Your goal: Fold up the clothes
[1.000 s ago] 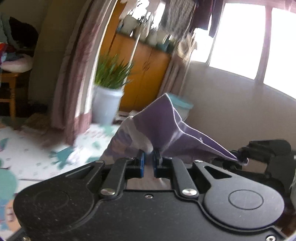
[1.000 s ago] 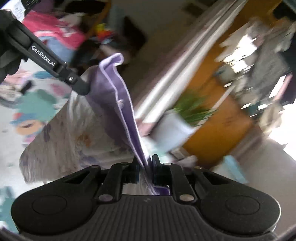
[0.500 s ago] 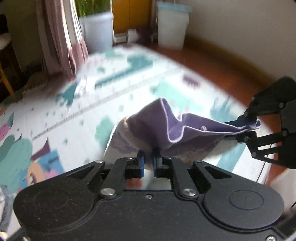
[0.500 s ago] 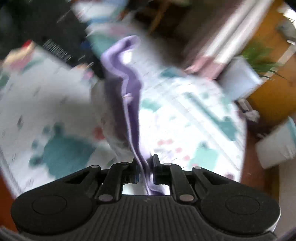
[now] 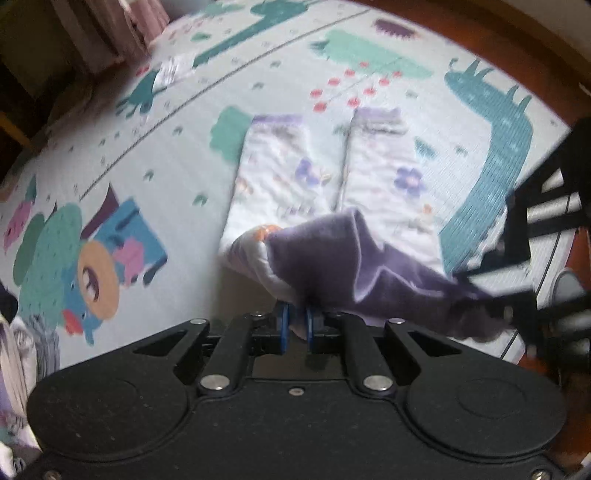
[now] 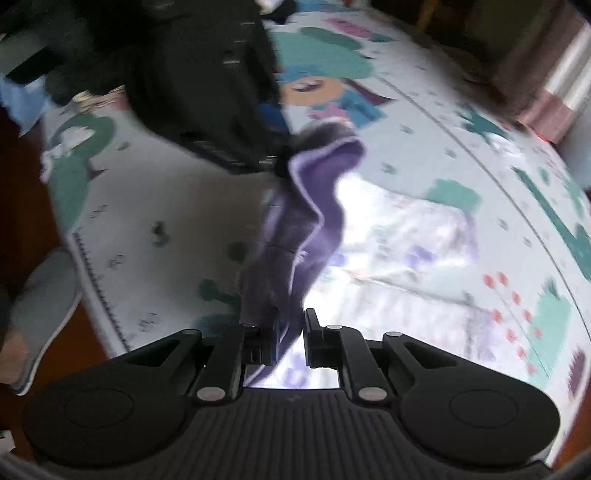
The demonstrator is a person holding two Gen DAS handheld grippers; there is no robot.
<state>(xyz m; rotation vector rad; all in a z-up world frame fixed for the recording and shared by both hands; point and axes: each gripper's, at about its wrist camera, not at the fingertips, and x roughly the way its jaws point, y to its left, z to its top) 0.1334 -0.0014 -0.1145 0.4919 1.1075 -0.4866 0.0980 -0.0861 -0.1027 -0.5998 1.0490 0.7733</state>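
A pair of small white trousers (image 5: 288,173) with purple flowers and a purple waistband (image 5: 369,269) lies with its two legs flat on the play mat (image 5: 147,155), pointing away from me. My left gripper (image 5: 295,326) is shut on the waistband near its left end. My right gripper (image 6: 290,338) is shut on the other end of the same waistband (image 6: 314,206), which hangs between the two. The right gripper's body shows blurred at the right edge of the left wrist view (image 5: 546,266). The trousers also show in the right wrist view (image 6: 417,254).
The mat has printed dinosaurs and cartoon figures. Wooden floor (image 5: 517,44) borders it at the far right. A grey slipper (image 6: 40,306) lies on the floor by the mat's edge. A curtain (image 5: 110,33) hangs at the far left. Other clothes (image 5: 18,354) lie at the left.
Both grippers have come down from up in the air to just above the mat. The trouser legs now lie spread flat on the mat, with the waistband still held.
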